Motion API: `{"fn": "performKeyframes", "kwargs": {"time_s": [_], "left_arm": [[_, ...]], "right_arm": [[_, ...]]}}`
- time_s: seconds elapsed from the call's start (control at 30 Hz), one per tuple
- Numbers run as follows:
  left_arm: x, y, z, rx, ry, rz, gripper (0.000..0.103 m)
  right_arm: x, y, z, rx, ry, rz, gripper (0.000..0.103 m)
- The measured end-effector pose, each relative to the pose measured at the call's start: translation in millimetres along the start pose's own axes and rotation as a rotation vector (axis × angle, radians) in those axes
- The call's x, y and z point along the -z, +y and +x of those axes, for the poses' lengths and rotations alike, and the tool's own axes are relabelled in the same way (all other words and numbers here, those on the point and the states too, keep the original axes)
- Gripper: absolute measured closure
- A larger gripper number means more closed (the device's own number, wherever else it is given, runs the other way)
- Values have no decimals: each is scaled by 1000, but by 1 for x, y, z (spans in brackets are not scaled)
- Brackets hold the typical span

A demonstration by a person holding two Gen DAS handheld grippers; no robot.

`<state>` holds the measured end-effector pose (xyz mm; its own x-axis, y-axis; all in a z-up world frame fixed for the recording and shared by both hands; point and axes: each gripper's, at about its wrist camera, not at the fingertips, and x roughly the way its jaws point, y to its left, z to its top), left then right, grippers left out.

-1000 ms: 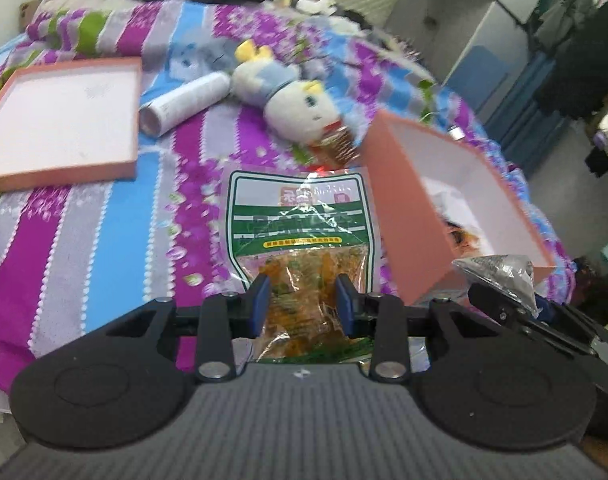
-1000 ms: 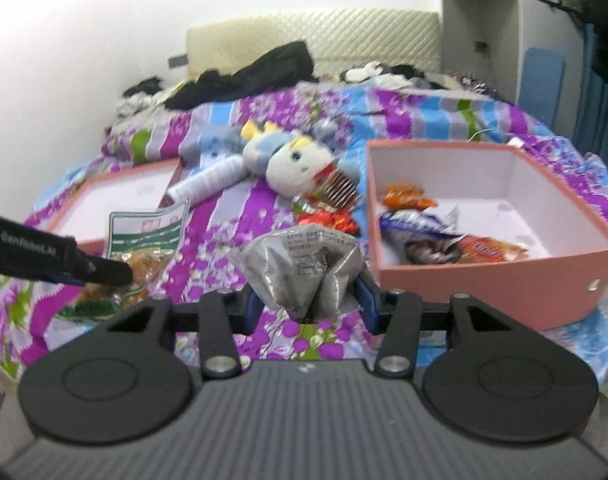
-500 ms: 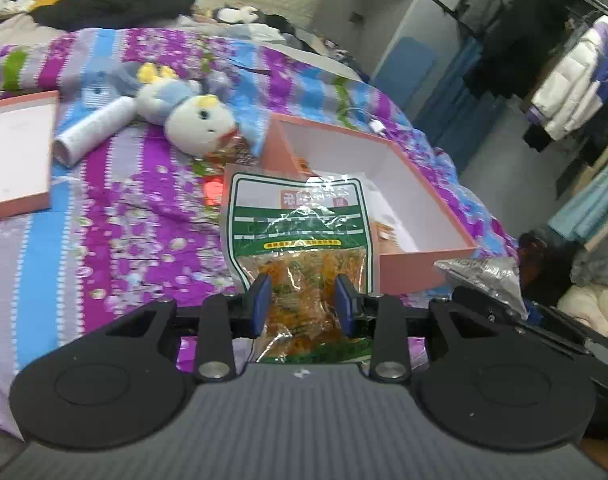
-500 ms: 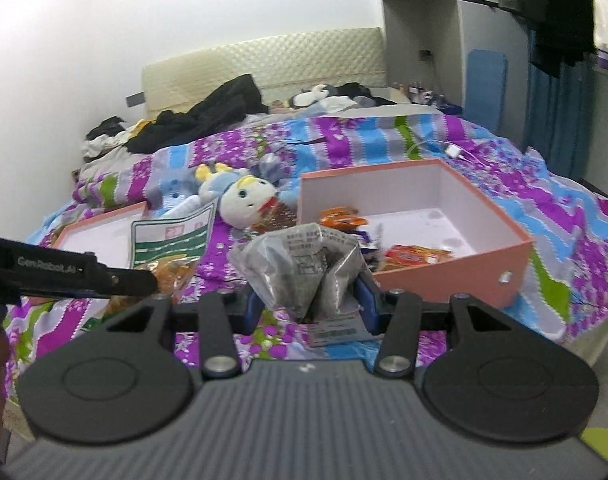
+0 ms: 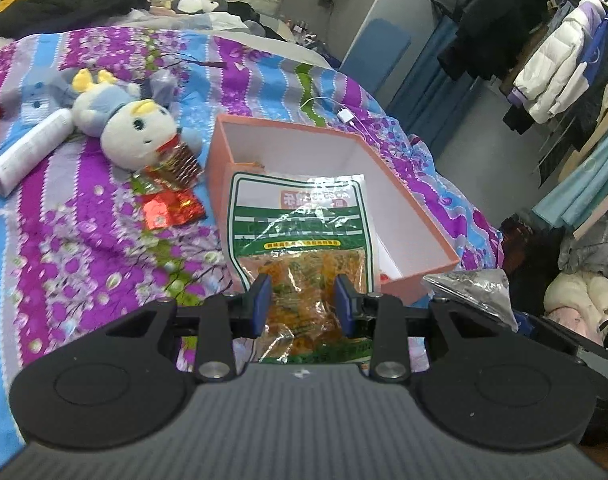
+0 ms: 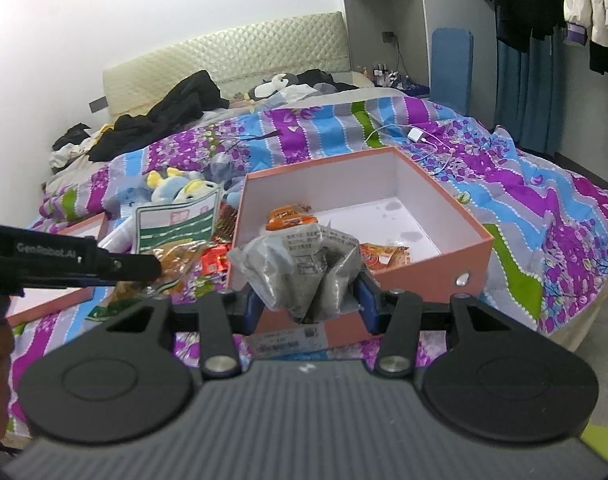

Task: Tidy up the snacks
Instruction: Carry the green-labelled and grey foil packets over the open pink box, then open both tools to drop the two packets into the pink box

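Observation:
My left gripper [image 5: 302, 300] is shut on a green-and-white snack bag [image 5: 300, 224] with orange contents, held upright in front of the open pink box [image 5: 407, 216]. My right gripper [image 6: 307, 300] is shut on a crumpled silver snack bag [image 6: 300, 264], held just before the near wall of the same pink box [image 6: 463, 240]. The box holds several orange and red snack packets [image 6: 290, 216]. The left gripper with the green bag [image 6: 176, 226] shows at the left of the right wrist view. The silver bag [image 5: 469, 292] shows at the right of the left wrist view.
On the striped bedspread lie a red foil packet [image 5: 170, 208], a gold packet [image 5: 180, 162], a plush toy [image 5: 136, 128], a white tube [image 5: 28, 148] and the box lid [image 6: 76, 236]. A charger cable [image 6: 413, 136] lies behind the box. Clothes hang at the right.
Both grippers have swung right toward the pink box with their bags held. The box now sits directly ahead and larger in both views.

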<state>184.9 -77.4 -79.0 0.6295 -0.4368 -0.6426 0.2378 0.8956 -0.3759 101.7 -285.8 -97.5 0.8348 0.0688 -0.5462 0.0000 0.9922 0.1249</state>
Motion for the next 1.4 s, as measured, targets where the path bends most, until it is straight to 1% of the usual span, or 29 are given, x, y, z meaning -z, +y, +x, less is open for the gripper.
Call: {"fn": "performKeyframes", "kwargs": {"time_s": [0.2, 0.33, 0.53, 0.67, 0.83, 0.97, 1.07, 1.13, 1.17, 1.2, 1.4], "left_arm": [[-39, -6, 52, 5, 28, 18, 64], [-67, -10, 92, 12, 52, 27, 64], [-105, -10, 150, 2, 99, 50, 64], [-118, -8, 187, -11, 137, 80, 64], [-122, -5, 219, -26, 168, 86, 64], [-122, 2, 229, -24, 173, 59, 64], [-120, 2, 225, -29, 168, 71, 63], [-119, -1, 219, -31, 154, 83, 61], [-119, -1, 216, -31, 151, 83, 59], [-118, -3, 211, -28, 147, 83, 59], [-111, -8, 171, -23, 102, 85, 59]], "right_arm": [[-25, -21, 41, 3, 12, 4, 52], [-40, -38, 76, 15, 27, 11, 52], [-52, -59, 131, 22, 83, 31, 52], [-53, -69, 165, 17, 121, 33, 52], [-47, -80, 196, 22, 166, 47, 52], [-44, -85, 202, 27, 177, 58, 51], [-42, -85, 204, 38, 196, 69, 49], [-42, -86, 204, 48, 203, 73, 40], [-41, -85, 201, 54, 195, 72, 32], [-42, -84, 199, 57, 190, 73, 31], [-48, -73, 168, 41, 143, 66, 31]]}}
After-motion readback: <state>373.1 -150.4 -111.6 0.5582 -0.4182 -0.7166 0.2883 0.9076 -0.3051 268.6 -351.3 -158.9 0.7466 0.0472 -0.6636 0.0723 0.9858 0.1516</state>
